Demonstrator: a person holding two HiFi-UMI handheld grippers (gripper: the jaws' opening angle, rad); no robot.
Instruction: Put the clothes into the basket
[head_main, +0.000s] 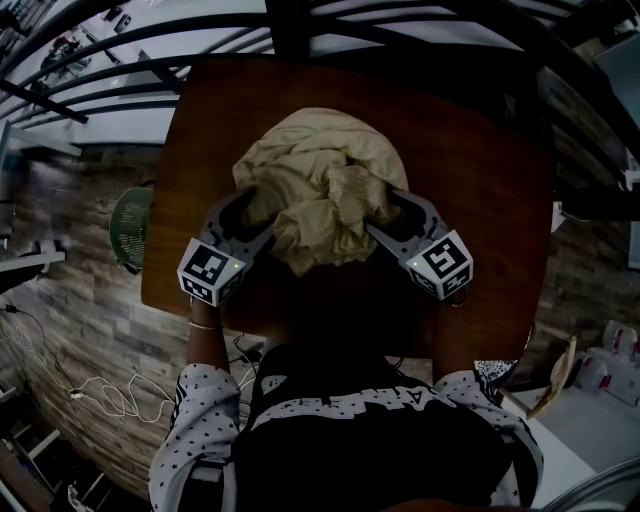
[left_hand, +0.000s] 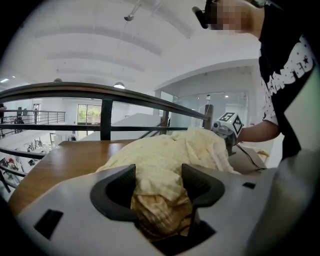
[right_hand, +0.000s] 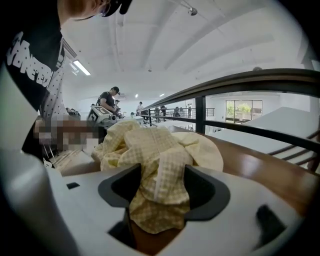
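Standing spread on either side of the clothes (head_main: 318, 185) heaped on the table (head_main: 480, 200), with cloth lying between the jaws but not pinched, the left gripper (left_hand: 159, 172) and right gripper (right_hand: 162, 172) could be closed on loose folds only, and pieces dropped short of the basket (head_main: 130, 225).

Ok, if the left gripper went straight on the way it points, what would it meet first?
The clothes. The left gripper has its jaws open around a fold of the pile, so it would press into cloth almost at once.

Head down; gripper views seemingly opposed, share clothes (head_main: 320, 190).
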